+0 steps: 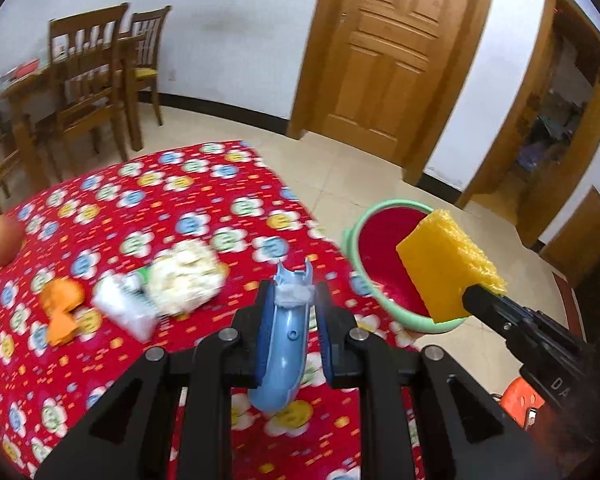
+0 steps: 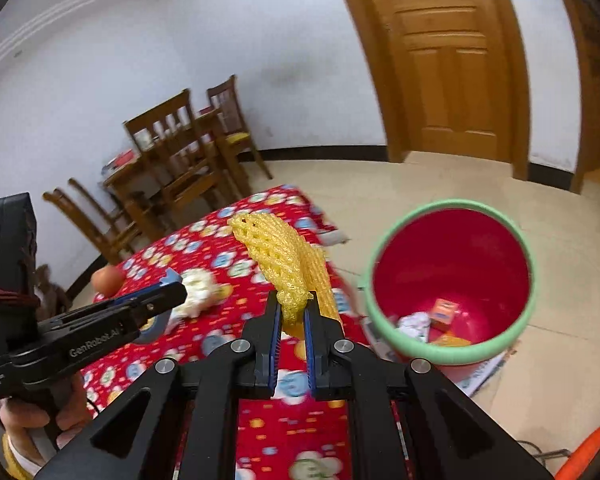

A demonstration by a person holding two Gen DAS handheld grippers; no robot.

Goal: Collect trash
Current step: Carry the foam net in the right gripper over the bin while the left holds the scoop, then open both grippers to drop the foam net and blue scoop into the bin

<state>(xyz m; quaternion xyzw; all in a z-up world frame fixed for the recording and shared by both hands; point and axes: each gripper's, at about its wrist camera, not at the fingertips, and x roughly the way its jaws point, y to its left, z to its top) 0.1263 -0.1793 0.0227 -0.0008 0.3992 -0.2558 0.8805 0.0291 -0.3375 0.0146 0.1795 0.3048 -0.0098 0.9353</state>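
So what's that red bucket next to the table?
The bucket is round, looks like plastic, red inside with a pale green rim. It stands upright on the tiled floor beside the table, open at the top. A few scraps lie at its bottom, among them a small orange box. Nothing grips it.

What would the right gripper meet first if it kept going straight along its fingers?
Probably the red tablecloth near the table's far edge: the right gripper, shut on yellow foam netting, points down over the table. The bin sits right of that line. Depth is unclear.
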